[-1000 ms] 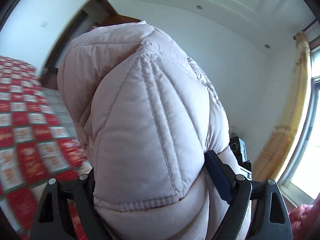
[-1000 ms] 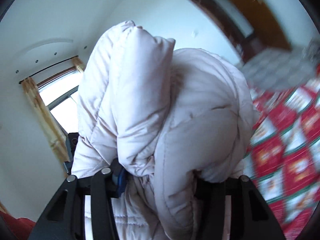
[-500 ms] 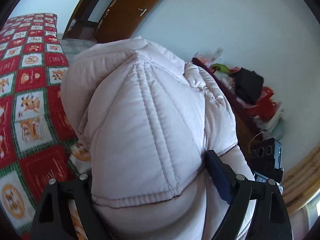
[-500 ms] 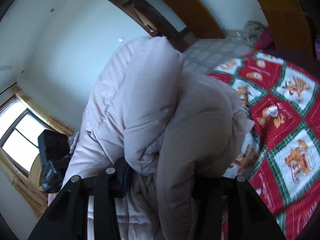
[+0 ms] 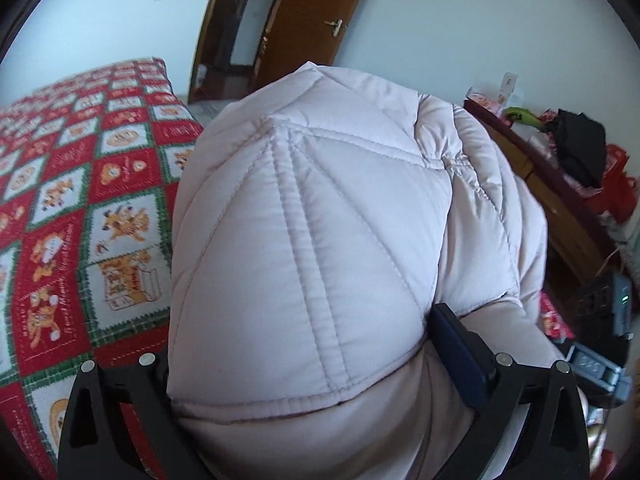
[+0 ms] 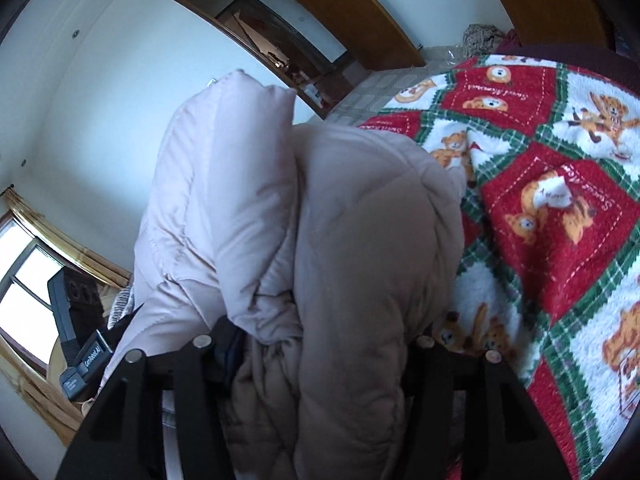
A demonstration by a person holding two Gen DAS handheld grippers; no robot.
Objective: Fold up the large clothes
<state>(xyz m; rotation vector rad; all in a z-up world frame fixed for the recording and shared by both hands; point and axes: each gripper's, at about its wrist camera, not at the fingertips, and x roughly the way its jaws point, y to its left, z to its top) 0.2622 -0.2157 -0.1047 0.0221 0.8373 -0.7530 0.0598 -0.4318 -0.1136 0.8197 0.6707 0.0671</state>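
Note:
A pale pink quilted puffer jacket [image 5: 320, 240] fills the left wrist view. My left gripper [image 5: 304, 364] is shut on a thick bunch of it, and its fingers are partly buried in the padding. In the right wrist view the same jacket [image 6: 320, 240] hangs folded over in front of the camera. My right gripper [image 6: 312, 348] is shut on another bunch of it. The jacket is held up above a bed with a red, white and green patchwork blanket [image 5: 80, 200], which also shows in the right wrist view [image 6: 540, 220].
A brown wooden door [image 5: 316, 20] and an open doorway [image 6: 280, 52] lie beyond the bed. A dark wooden cabinet with cluttered things on top [image 5: 560, 168] stands to the right. A window with yellow curtains [image 6: 32, 280] is at the left. The other gripper's body [image 6: 80, 340] shows beside the jacket.
Both grippers have tilted downward with the jacket: the views swung from ceiling and window to the bed, door and cabinet. The grip on the jacket is unchanged.

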